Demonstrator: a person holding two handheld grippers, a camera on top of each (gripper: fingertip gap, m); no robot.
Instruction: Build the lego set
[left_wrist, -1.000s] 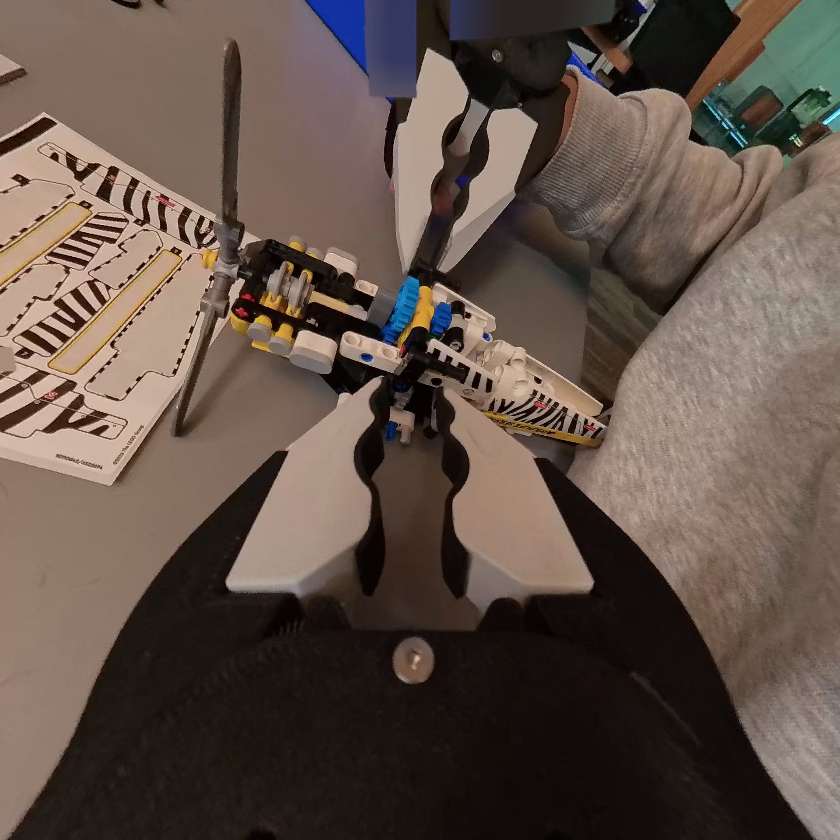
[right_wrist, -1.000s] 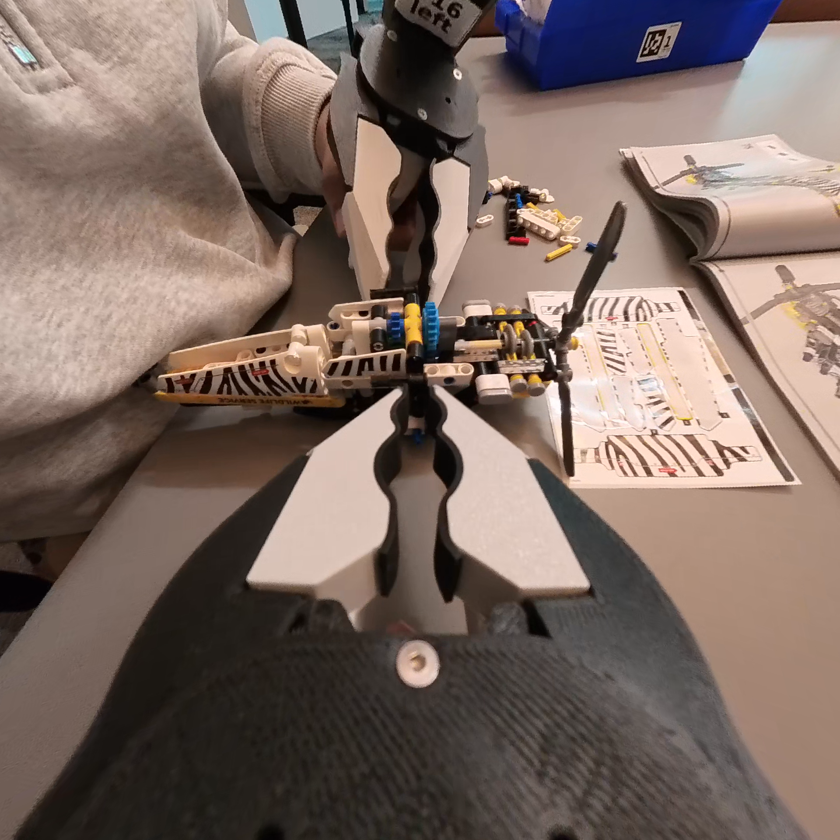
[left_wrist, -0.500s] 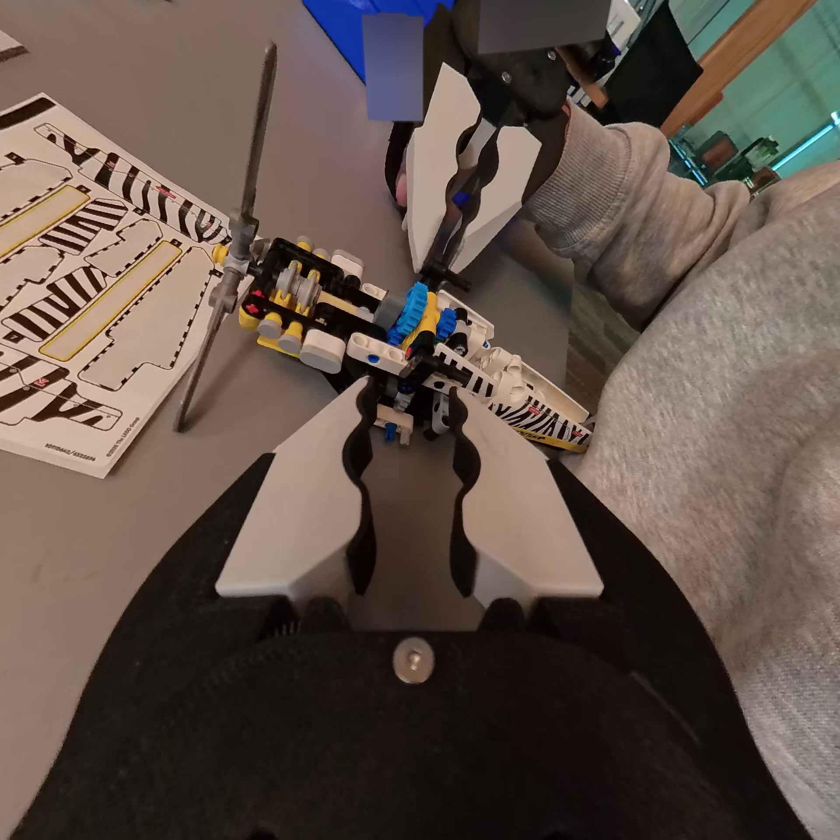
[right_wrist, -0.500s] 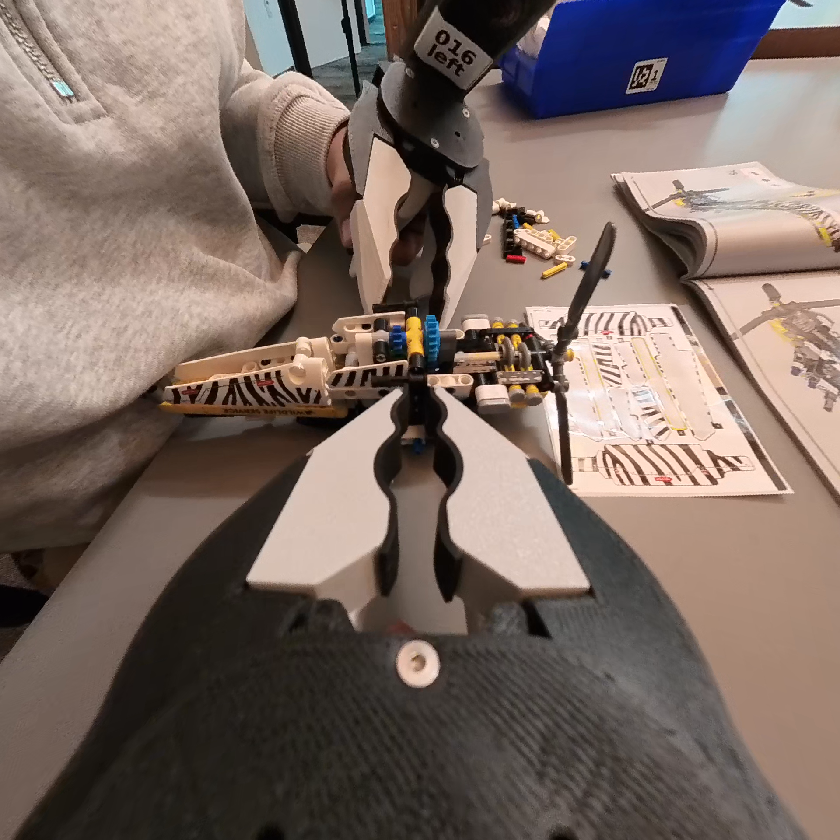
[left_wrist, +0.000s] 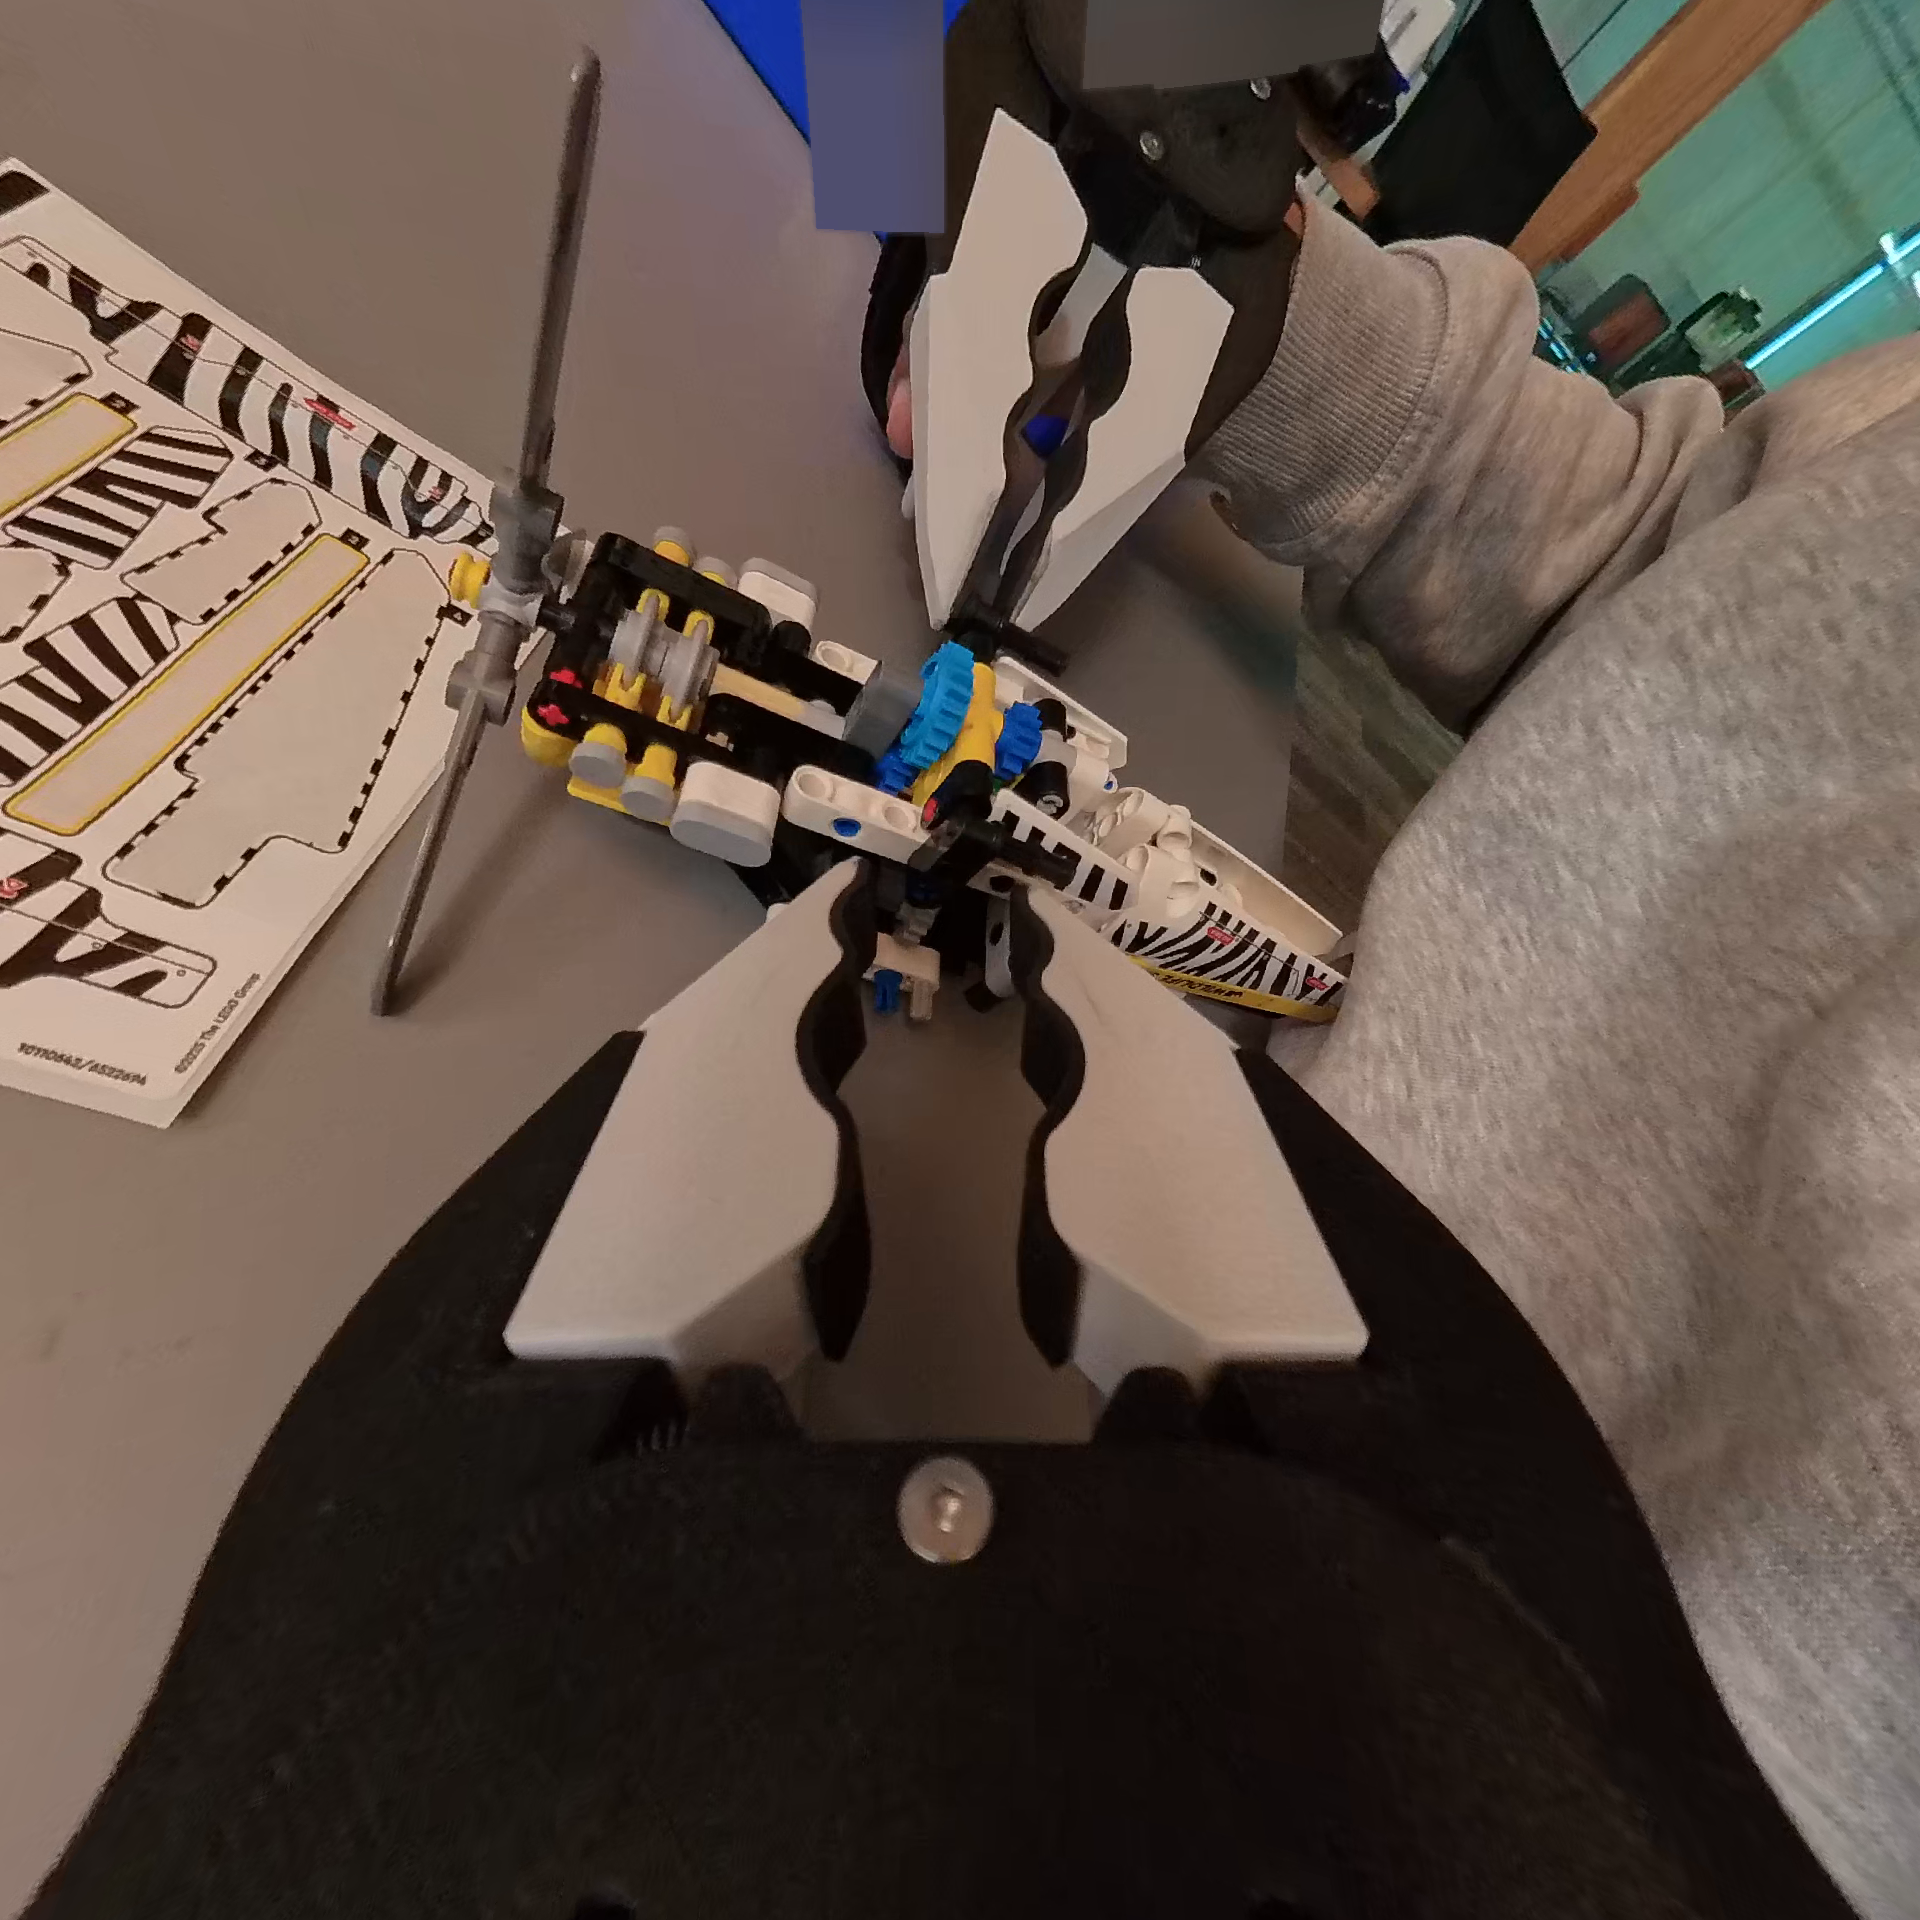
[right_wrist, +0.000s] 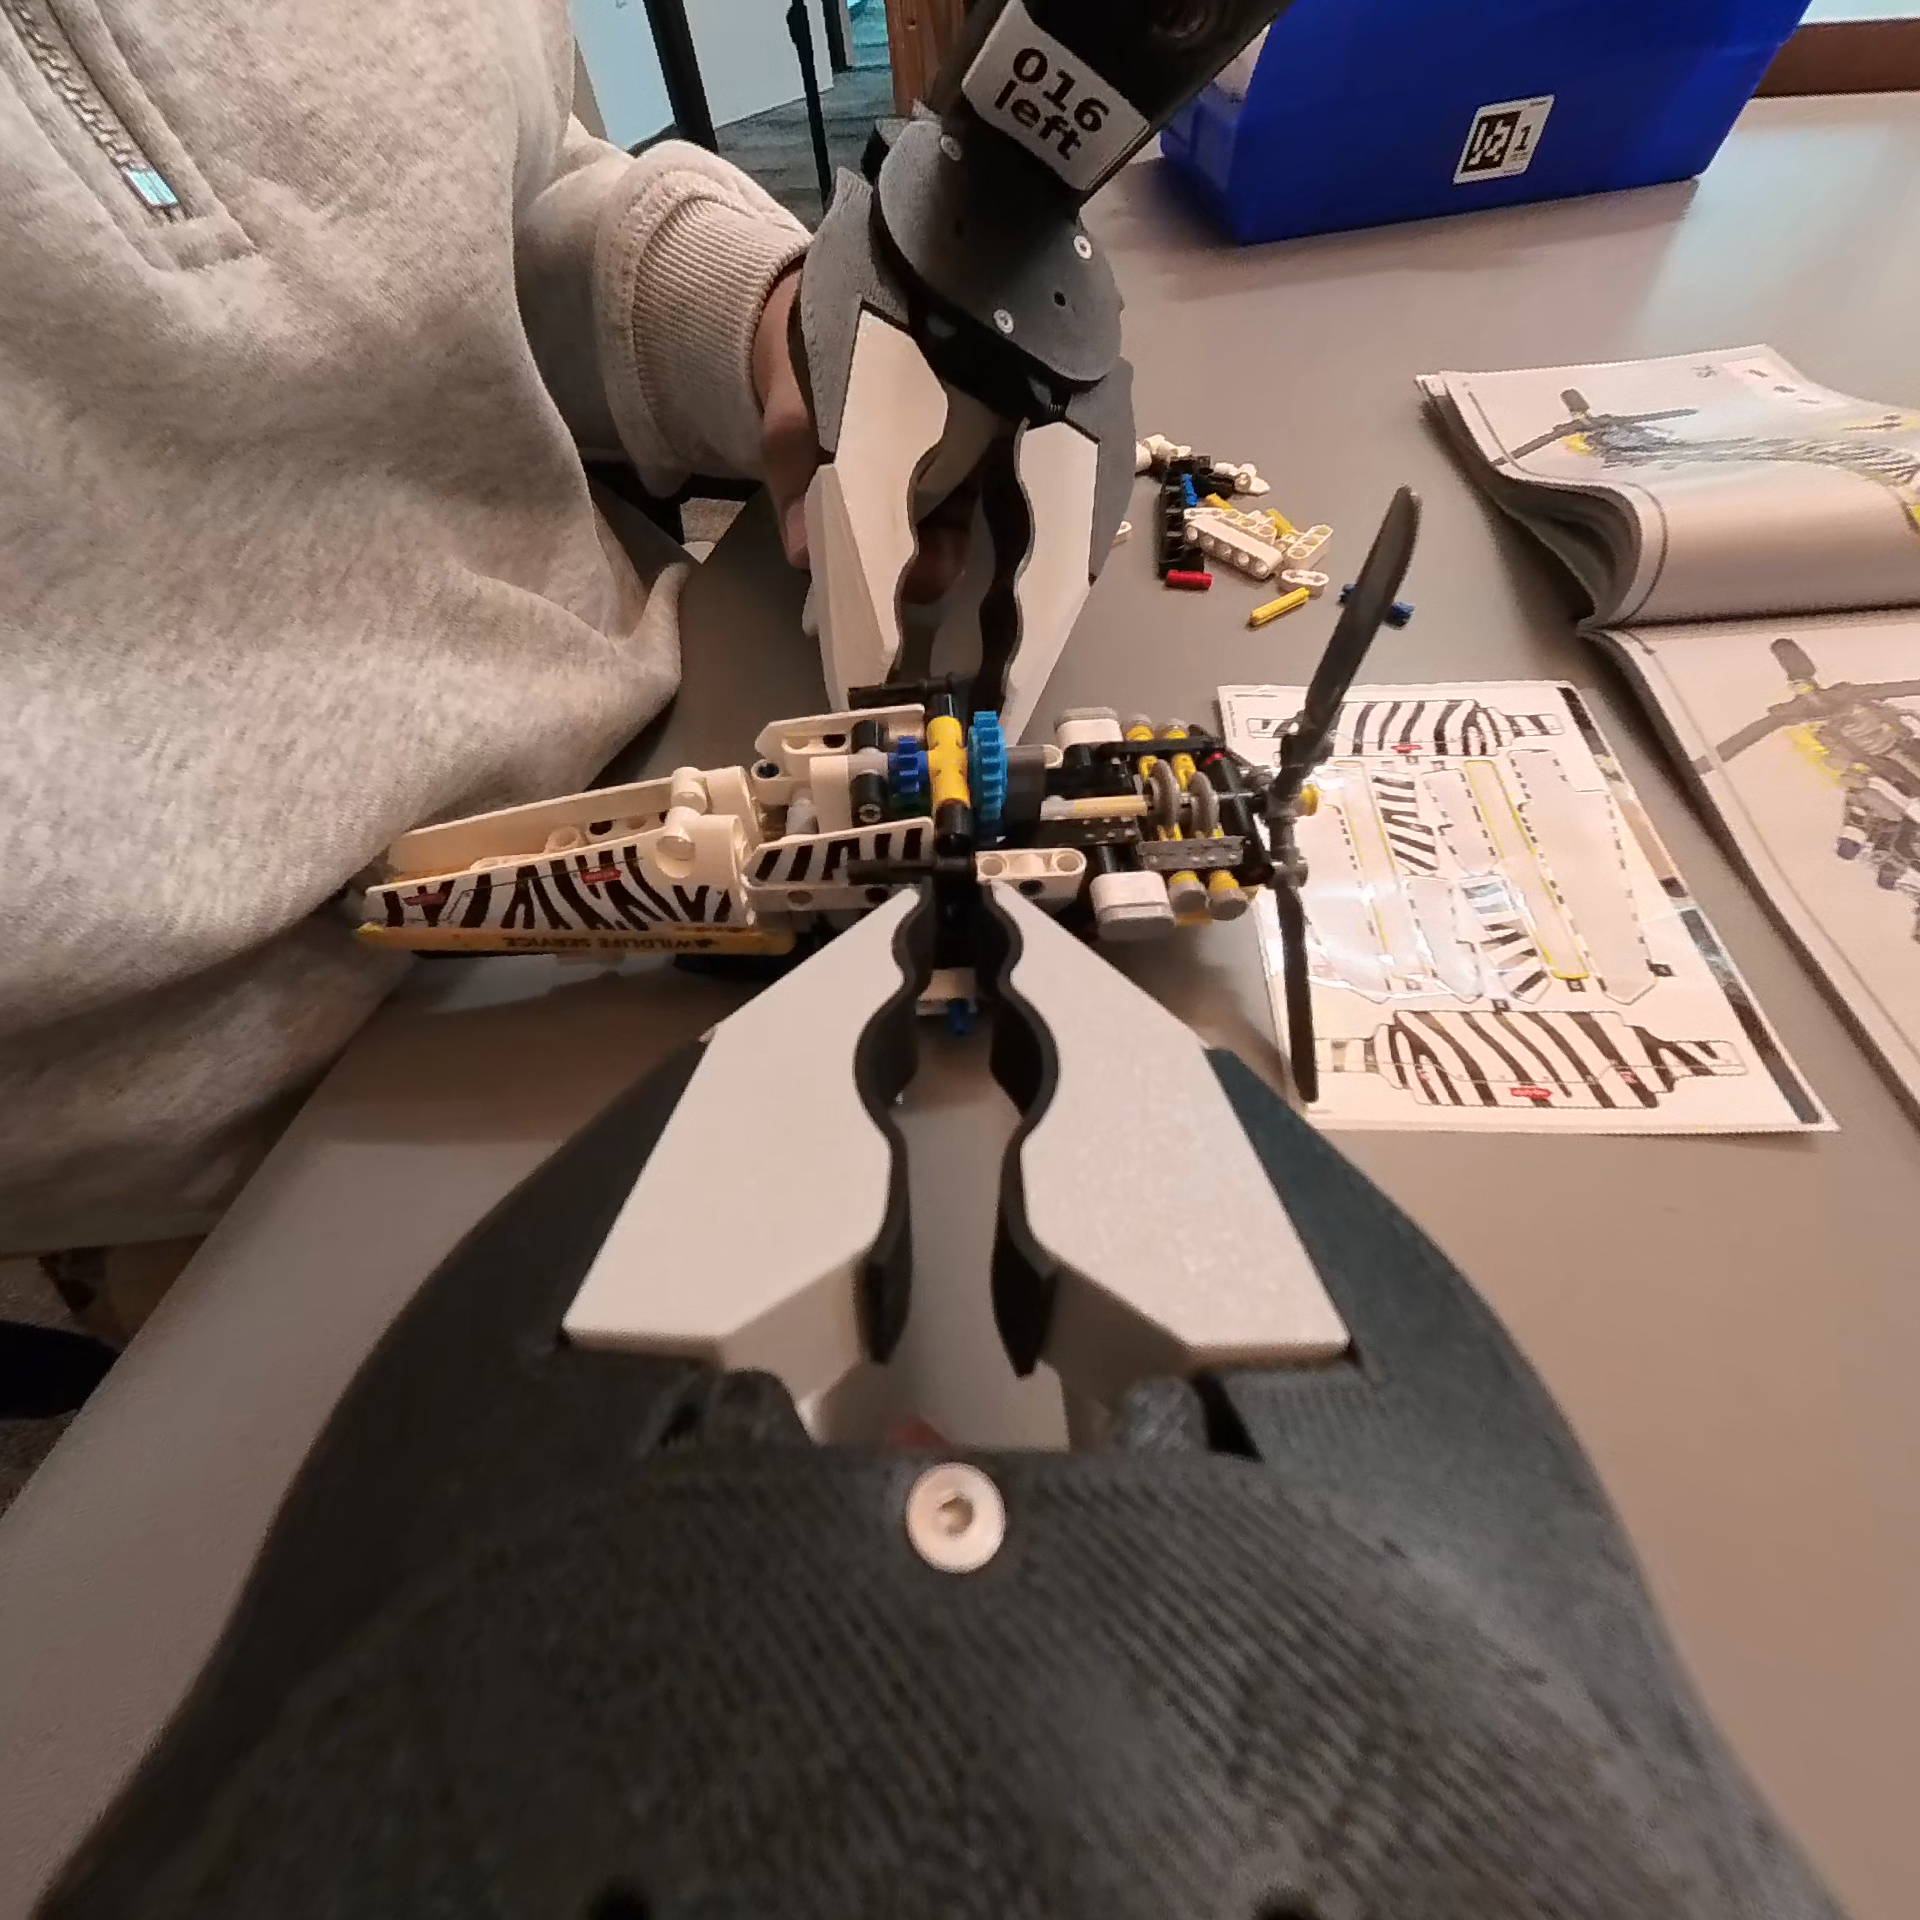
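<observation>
The lego model (right_wrist: 935, 831), a zebra-striped aircraft body of white, black and yellow pieces with blue gears (right_wrist: 987, 774) at mid-length, lies on its side on the grey table (right_wrist: 1558, 1351), its striped tail against my grey sweatshirt (right_wrist: 260, 520). A dark grey propeller (right_wrist: 1320, 769) stands at the nose end, its lower blade tip down on the sticker sheet (right_wrist: 1538, 935).

My right gripper (right_wrist: 951, 914), seen from its own camera, is clenched on a thin black piece at the near side of the model, just below the gears; the jaws stand almost together.

My left gripper (left_wrist: 935, 904) meets the model from the opposite side. Its jaws stand a modest way apart, with small blue and tan parts between the tips; I cannot tell whether they pinch anything. In the right wrist view its tips touch a black axle at the far edge of the body.

Loose pieces (right_wrist: 1236, 530) lie beyond the model. An open instruction booklet (right_wrist: 1683, 520) sits to the right, with a blue bin (right_wrist: 1455, 125) behind it.
</observation>
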